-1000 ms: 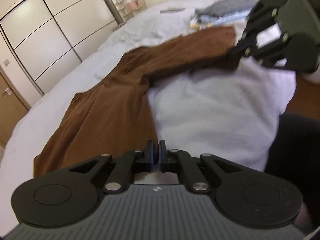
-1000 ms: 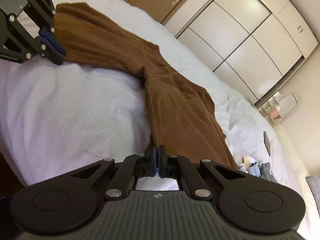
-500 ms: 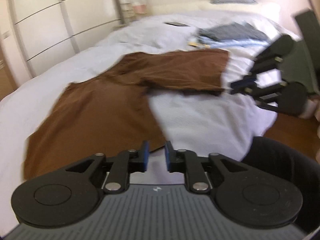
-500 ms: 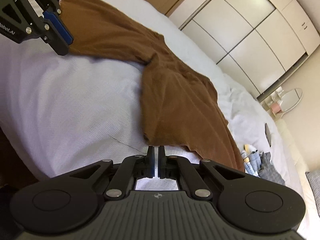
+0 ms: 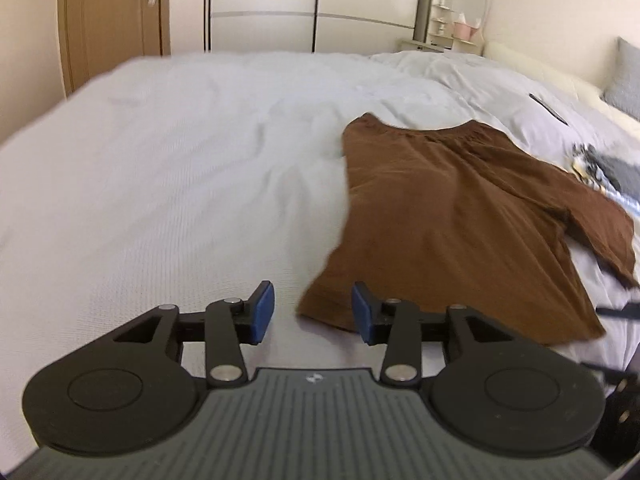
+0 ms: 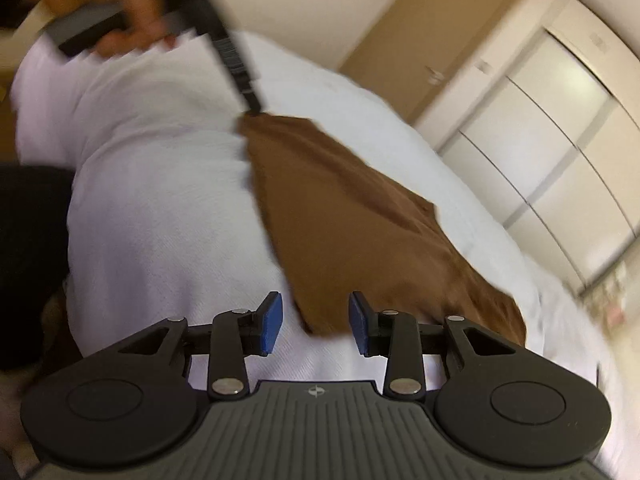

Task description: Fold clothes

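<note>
A brown garment [image 5: 448, 224] lies flat on the white bed [image 5: 160, 184], its gathered waistband at the far end. My left gripper [image 5: 313, 312] sits low at the left corner of the near hem. Its jaws are opening, and the cloth corner lies just ahead between the blue pads [image 5: 264, 308], which do not touch it. In the right wrist view the brown garment [image 6: 360, 232] runs away from my right gripper [image 6: 314, 320]. Its jaws are opening too, around the hem's other corner without pinching it. A hand [image 6: 120, 8] holds the blurred left gripper [image 6: 240, 76] at the far corner.
A pile of folded clothes [image 5: 608, 172] and a dark flat object [image 5: 548, 108] lie on the bed's right side. Sliding wardrobe doors [image 5: 320, 4], a wooden door [image 5: 112, 12] and a vanity mirror [image 5: 472, 0] stand behind. The person's dark-clad leg [image 6: 28, 240] is at the bed edge.
Both pairs of jaws went from shut to apart and let the brown cloth go. The left gripper swung sideways and rolled level; both now sit at the corners of the near hem.
</note>
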Available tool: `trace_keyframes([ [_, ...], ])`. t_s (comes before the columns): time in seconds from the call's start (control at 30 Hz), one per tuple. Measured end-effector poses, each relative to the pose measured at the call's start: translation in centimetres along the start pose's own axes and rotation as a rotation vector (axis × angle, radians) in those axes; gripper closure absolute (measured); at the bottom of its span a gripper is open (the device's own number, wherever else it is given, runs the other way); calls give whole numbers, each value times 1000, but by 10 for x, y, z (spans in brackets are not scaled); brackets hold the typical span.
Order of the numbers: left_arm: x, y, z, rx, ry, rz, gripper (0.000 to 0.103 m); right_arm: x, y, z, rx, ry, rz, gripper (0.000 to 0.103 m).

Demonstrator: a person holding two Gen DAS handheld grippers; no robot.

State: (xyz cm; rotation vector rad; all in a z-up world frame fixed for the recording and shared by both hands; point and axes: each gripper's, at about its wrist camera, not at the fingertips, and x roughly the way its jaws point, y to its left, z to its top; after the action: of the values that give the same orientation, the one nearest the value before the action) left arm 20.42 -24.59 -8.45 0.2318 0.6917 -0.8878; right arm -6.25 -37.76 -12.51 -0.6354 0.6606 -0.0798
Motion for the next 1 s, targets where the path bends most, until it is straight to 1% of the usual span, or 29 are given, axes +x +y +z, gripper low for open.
trace_keyframes([
  [0.07,11,9,1,-32,33,-43,62,12,6,2,-77,28,7,65],
  [0.13,20,13,1,-48,64,-87,65,20,8,2,-114,38,11,65],
  [0.17,23,14,1,-52,75,-106,74,22,9,1,-119,40,14,65],
  [0.2,24,14,2,-56,80,-126,92,24,8,0,-115,42,18,67],
  [0.23,24,13,3,-64,85,-151,99,26,5,0,-104,47,27,75],
  [0.27,21,13,4,-74,84,-162,99,28,0,0,-82,56,41,87],
  [0.3,17,11,3,-79,81,-166,99,29,-5,0,-59,69,49,103],
  [0.37,9,8,3,-86,80,-184,100,26,-14,-2,-25,79,56,103],
  [0.43,4,9,1,-117,86,-218,100,16,-21,-3,-1,74,47,103],
  [0.47,3,10,-1,-124,91,-216,100,10,-24,-4,8,72,39,103],
  [0.53,3,13,-5,-132,101,-191,100,1,-28,-9,24,76,29,103],
  [0.6,2,16,-8,-142,109,-164,99,0,-28,-14,41,88,36,103],
  [0.7,-8,20,-11,-151,97,-124,99,-3,-26,-17,44,90,46,103],
  [0.77,-19,20,-11,-141,80,-107,99,-12,-24,-14,75,61,57,93],
  [0.83,-29,20,-11,-129,63,-92,99,-19,-24,-12,106,40,62,69],
  [0.87,-34,19,-12,-122,55,-86,98,-20,-24,-11,130,34,66,67],
  [0.93,-42,16,-15,-104,47,-70,95,-22,-23,-9,178,25,75,67],
  [1.0,-49,11,-20,-78,38,-50,90,-23,-20,-7,226,26,90,66],
])
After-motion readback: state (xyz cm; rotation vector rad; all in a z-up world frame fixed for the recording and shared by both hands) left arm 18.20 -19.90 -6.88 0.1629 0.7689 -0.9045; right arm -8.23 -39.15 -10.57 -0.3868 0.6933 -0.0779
